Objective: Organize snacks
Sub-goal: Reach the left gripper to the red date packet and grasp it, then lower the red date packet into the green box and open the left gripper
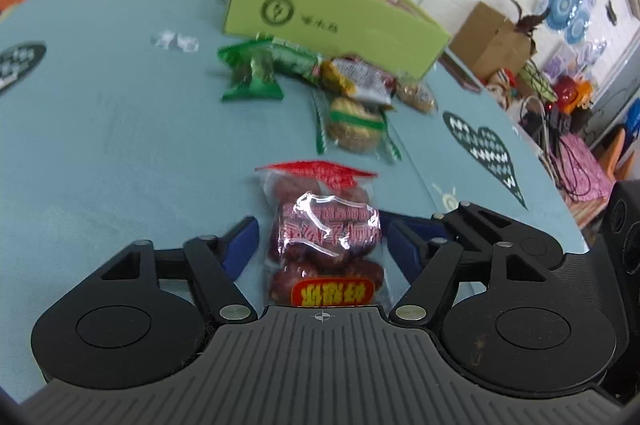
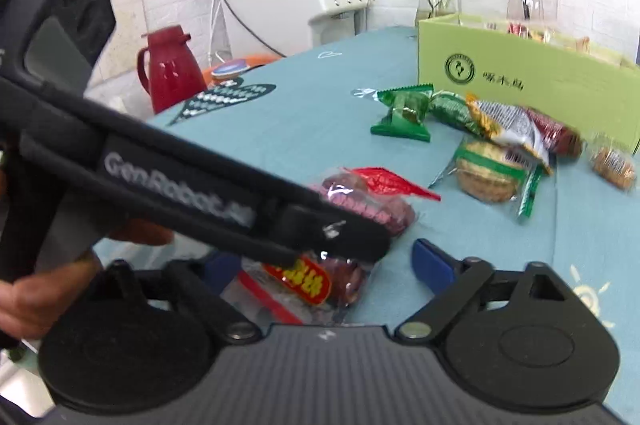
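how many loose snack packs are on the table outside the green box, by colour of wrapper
Green wrappers: 3 – triangular pack, long pack, round biscuit pack
Red-topped clear date pack: 1
Yellow and white pack: 1
Dark red pack: 1
Clear cookie pack: 1
Total: 7

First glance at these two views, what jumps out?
The red date packet lies between the open blue fingers of the left gripper, nearest the camera. Behind it, loose snacks are scattered on the teal tablecloth before the green box. The right gripper is open too.
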`<state>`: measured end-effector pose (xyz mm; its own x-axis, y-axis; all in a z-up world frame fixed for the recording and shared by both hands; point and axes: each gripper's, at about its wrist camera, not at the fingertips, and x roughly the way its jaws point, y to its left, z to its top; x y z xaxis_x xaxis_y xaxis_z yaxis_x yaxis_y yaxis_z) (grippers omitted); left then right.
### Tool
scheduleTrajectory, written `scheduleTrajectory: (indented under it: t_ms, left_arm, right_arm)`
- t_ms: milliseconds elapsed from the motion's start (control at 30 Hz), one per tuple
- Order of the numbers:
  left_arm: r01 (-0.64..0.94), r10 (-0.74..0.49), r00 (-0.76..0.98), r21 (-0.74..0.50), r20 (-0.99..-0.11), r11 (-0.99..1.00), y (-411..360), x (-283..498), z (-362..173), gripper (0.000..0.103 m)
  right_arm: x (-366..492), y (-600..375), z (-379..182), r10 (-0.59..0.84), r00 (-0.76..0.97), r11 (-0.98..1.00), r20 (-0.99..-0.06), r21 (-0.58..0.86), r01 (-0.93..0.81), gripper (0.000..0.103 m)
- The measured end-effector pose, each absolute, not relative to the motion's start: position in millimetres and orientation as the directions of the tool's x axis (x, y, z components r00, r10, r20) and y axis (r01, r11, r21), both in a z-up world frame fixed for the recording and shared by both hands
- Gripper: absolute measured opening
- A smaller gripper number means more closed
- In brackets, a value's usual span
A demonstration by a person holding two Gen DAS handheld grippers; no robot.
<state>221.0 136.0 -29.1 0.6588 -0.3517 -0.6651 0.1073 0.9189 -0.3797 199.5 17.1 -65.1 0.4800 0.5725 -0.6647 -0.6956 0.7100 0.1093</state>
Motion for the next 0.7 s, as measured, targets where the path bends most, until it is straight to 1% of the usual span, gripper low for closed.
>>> scheduleTrajectory:
  t_ms: [33,67,100,167,267,367,467,567,700]
  left_arm:
    - [0.11,-0.337,0.664,-0.359,-0.667,0.927,132,220,-28,0.038]
    - [0.101,-0.321,0.67,-0.346,-0.669,0.933,130,220,-26,0.037]
    - [0.095,-0.314,0.675,-0.343,-0.668,0.934,130,221,-23,0.036]
    - [0.094,-0.331,0.683,-0.371,-0.651,0.924,132,226,-16,0.035]
    - [0.101,-0.326,0.716,-0.37,-0.617,0.924,133,247,7,0.036]
    - [0.106,-0.331,0.745,-0.387,-0.579,0.916,139,286,35,0.036]
    - [0.123,-0.342,0.769,-0.399,-0.54,0.908,150,341,64,0.036]
    - [0.128,-0.337,0.776,-0.389,-0.533,0.912,158,403,85,0.036]
    - [0.101,-0.293,0.762,-0.341,-0.578,0.935,163,474,84,0.036]
  right_arm:
    - [201,15,-64,0.575,0.474,0.71,-0.667,0.118,-0.694,0.077]
    - [205,12,-62,0.591,0.457,0.707,-0.665,0.153,-0.691,0.069]
    - [210,8,-58,0.602,0.452,0.708,-0.658,0.178,-0.684,0.065]
    - [217,5,-49,0.606,0.471,0.713,-0.641,0.174,-0.68,0.065]
    - [237,9,-29,0.601,0.521,0.717,-0.605,0.121,-0.686,0.066]
    - [272,15,-8,0.598,0.569,0.723,-0.564,0.073,-0.687,0.066]
    - [326,26,14,0.595,0.611,0.728,-0.521,0.029,-0.685,0.067]
    - [387,35,26,0.593,0.622,0.736,-0.511,0.031,-0.676,0.068]
    - [462,44,16,0.595,0.58,0.739,-0.557,0.094,-0.667,0.068]
